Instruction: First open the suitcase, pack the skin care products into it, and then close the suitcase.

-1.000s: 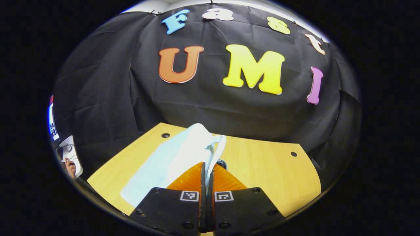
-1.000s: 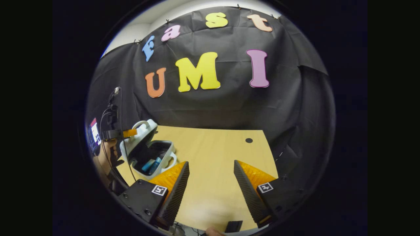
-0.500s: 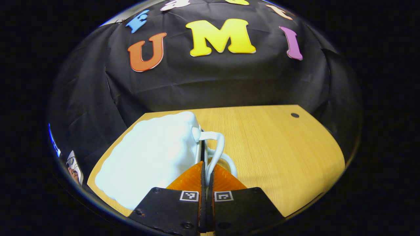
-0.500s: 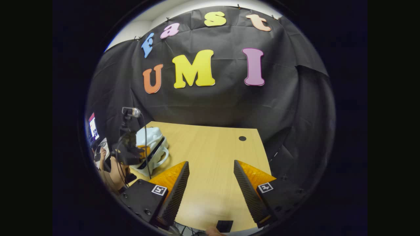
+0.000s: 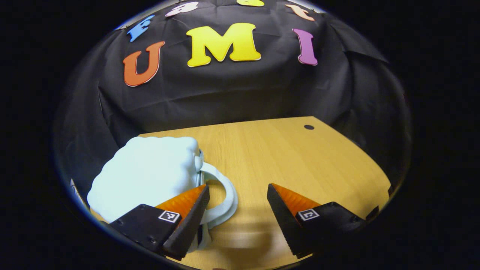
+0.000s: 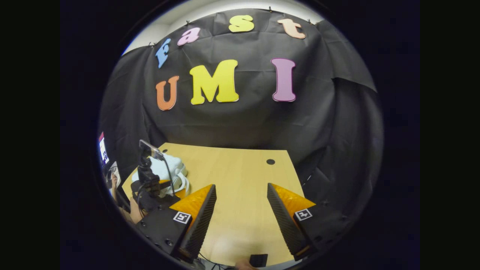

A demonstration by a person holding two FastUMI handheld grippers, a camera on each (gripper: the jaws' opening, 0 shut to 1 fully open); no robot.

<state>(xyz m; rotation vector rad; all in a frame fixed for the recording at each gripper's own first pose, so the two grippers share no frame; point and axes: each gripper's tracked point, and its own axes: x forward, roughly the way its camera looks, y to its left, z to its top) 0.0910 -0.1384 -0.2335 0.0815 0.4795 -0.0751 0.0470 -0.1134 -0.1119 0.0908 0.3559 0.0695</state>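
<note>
Suitcase (image 5: 144, 170): pale, lid down, on tabletop (image 5: 292, 157).
Left gripper (image 5: 236, 195): fingers spread, just beside suitcase handle (image 5: 221, 195).
Right gripper (image 6: 242, 195): fingers spread, well apart from suitcase.

Recording booth, studio-like, not home; black cloth wall (image 6: 240, 120) draped behind light wooden table (image 5: 285, 157) with drilled holes; screen (image 6: 102, 150) and cables (image 6: 168, 176) at left edge, right gripper view.
</note>
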